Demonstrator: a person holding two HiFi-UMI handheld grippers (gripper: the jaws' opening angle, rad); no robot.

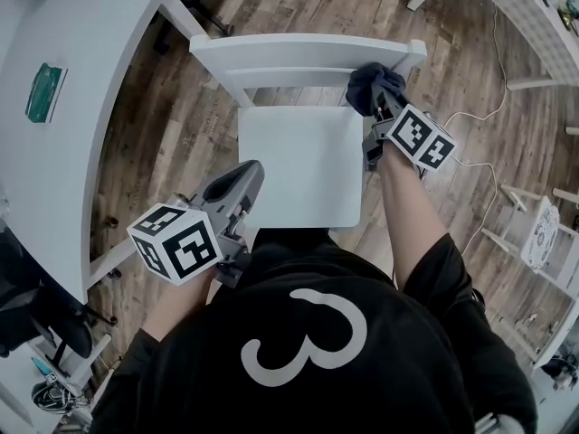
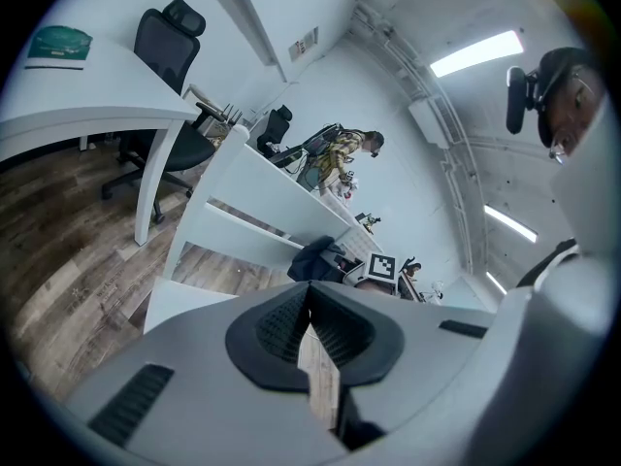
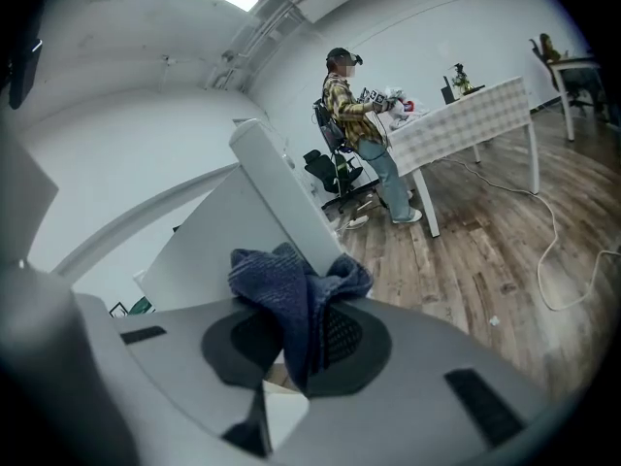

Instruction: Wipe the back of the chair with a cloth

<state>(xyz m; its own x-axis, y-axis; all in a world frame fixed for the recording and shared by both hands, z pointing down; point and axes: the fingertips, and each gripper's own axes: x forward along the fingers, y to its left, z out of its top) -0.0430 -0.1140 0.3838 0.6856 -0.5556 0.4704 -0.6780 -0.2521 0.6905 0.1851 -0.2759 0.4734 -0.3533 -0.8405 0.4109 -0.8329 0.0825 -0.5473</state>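
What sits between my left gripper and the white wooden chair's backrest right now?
Head view: only the bare white seat separates the left gripper from the backrest.

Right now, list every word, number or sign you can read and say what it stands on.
"3": large white numeral on the person's black shirt.
Green book on the white desk: print too small to read.
Marker cubes: square codes only, no words.
Wall label: too blurred to read.

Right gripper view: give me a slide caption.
Right gripper clamps a blue cloth at the white chair's backrest post.
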